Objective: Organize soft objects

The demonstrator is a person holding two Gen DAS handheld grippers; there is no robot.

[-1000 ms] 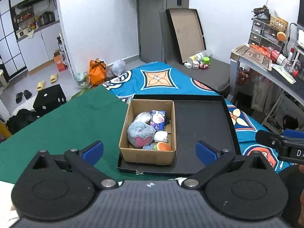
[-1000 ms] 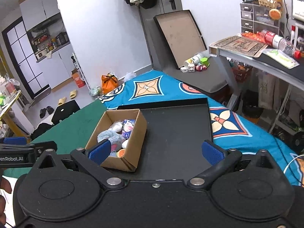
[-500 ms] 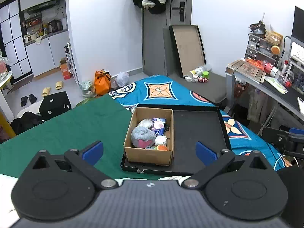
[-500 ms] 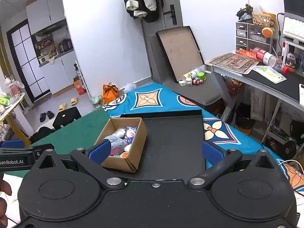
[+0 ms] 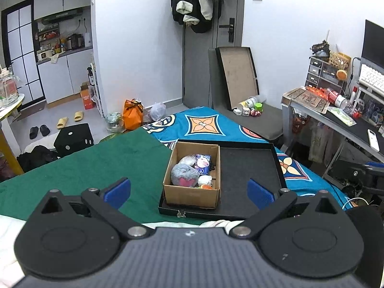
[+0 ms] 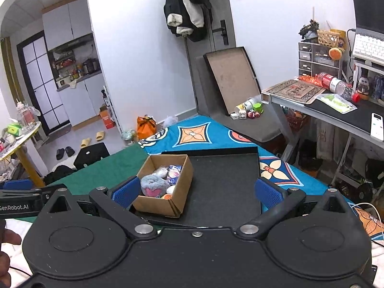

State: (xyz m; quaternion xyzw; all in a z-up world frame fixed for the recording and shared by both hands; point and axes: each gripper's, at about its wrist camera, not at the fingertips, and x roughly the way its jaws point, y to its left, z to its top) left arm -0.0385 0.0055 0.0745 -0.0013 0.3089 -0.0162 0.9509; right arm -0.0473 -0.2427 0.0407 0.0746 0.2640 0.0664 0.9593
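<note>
Spread over the bed, a green cloth (image 5: 79, 168) carries a black tray (image 5: 249, 182), where soft objects (image 5: 189, 172) are seen packed inside a cardboard box (image 5: 192, 194). Both claws, left (image 5: 189, 189) and right (image 6: 196, 192), have been drawn back, wide open and empty, suggesting sorting may be finished.

Cardboard box (image 5: 192, 193) matt brown; tray (image 5: 249, 168) black, matt; fuzzy grey plush (image 5: 184, 174); green cloth (image 5: 96, 168) napped
</note>
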